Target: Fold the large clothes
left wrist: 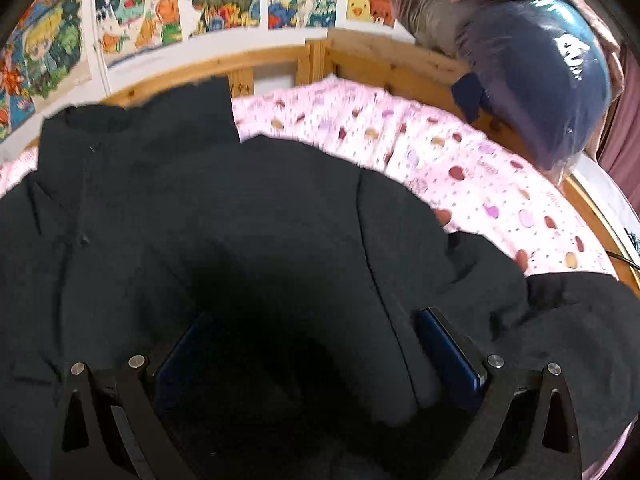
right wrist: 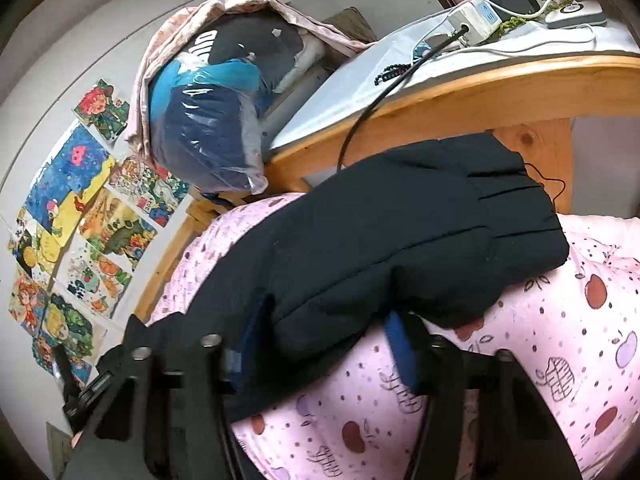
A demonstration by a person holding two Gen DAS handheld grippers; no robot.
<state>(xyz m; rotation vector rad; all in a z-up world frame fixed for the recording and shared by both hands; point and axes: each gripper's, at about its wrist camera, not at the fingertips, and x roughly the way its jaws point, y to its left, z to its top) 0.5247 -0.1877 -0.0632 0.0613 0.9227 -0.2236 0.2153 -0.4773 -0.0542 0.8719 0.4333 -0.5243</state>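
Note:
A large black padded jacket (left wrist: 208,216) lies on a bed with a pink patterned sheet (left wrist: 460,160). In the left wrist view my left gripper (left wrist: 316,356) is right over the jacket's body with its blue-padded jaws wide apart and fabric bulging between them. In the right wrist view the jacket's sleeve (right wrist: 400,224) stretches away over the sheet (right wrist: 540,340). My right gripper (right wrist: 324,332) straddles the near part of the sleeve with jaws apart, cloth lying between them.
A wooden bed frame (left wrist: 280,60) runs along a wall with colourful posters (left wrist: 180,0). Bagged bedding (left wrist: 532,80) is stacked at the bed's corner. A shelf (right wrist: 440,80) carries a power strip (right wrist: 476,20) and cables.

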